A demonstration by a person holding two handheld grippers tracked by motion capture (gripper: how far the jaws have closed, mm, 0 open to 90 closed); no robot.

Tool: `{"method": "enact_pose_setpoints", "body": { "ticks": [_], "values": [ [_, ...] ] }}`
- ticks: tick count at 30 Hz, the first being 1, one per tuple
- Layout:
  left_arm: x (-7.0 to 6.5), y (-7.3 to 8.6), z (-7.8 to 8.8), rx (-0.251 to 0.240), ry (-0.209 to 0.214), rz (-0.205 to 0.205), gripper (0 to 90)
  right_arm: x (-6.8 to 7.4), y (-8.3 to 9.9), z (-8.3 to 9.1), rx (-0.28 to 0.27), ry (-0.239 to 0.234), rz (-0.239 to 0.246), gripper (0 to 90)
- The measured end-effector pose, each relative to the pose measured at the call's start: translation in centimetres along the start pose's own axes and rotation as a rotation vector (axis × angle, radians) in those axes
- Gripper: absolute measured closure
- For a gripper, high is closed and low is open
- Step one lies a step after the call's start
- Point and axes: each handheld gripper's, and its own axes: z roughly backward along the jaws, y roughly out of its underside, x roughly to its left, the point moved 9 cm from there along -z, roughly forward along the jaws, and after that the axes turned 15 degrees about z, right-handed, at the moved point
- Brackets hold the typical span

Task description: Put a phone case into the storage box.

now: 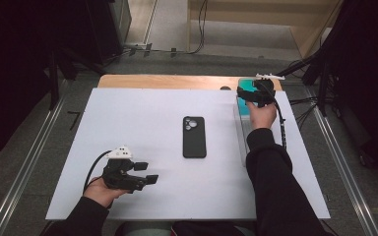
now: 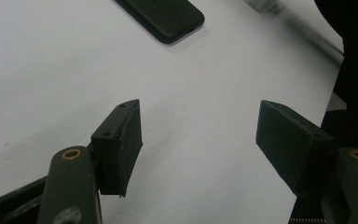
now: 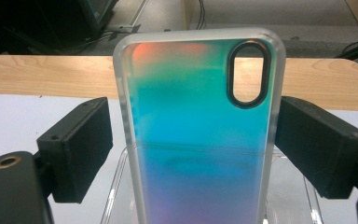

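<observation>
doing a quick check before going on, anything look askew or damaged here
Nothing stands out. The black phone lies flat and square mid-table, lenses up. The iridescent phone case stands upright between the right gripper jaws above a clear tray, with no visible cracks. The left gripper is open with nothing between its jaws.
</observation>
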Motion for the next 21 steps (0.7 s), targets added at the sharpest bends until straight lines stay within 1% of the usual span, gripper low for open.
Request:
{"method": "enact_pose_setpoints", "body": {
  "ticks": [5, 9, 12, 15, 16, 17, 18, 21],
  "values": [
    [0.0, 0.0, 0.0, 0.001, -0.001, 0.001, 31.6, -0.1, 0.0, -0.1, -0.005, 0.001, 0.014, 9.6],
    [0.0, 0.0, 0.0, -0.001, -0.001, -0.001, 31.6, -0.1, -0.1, 0.0, -0.005, -0.003, 0.008, 9.0],
    [0.1, 0.0, 0.0, -0.001, -0.001, 0.004, 31.6, -0.2, 0.0, 0.2, 0.002, -0.015, 0.008, 7.5],
    [0.1, 0.0, 0.0, -0.002, -0.005, 0.005, 31.6, -0.2, 0.0, 0.5, 0.003, -0.039, -0.002, 7.4],
    [0.1, 0.0, 0.0, -0.002, -0.006, 0.006, 31.6, -0.3, 0.0, 0.6, 0.005, -0.044, -0.001, 4.9],
    [0.1, 0.0, 0.0, -0.003, -0.006, 0.006, 31.6, -0.4, 0.0, 0.7, 0.009, -0.046, -0.001, 0.2],
    [0.1, -0.1, 0.0, -0.003, -0.005, 0.005, 31.6, -0.4, 0.0, 0.9, 0.014, -0.048, -0.004, 0.1],
    [0.2, -0.1, 0.0, -0.003, -0.008, 0.005, 31.6, -0.4, 0.1, 1.5, 0.032, -0.066, 0.008, 0.1]
  ]
}}
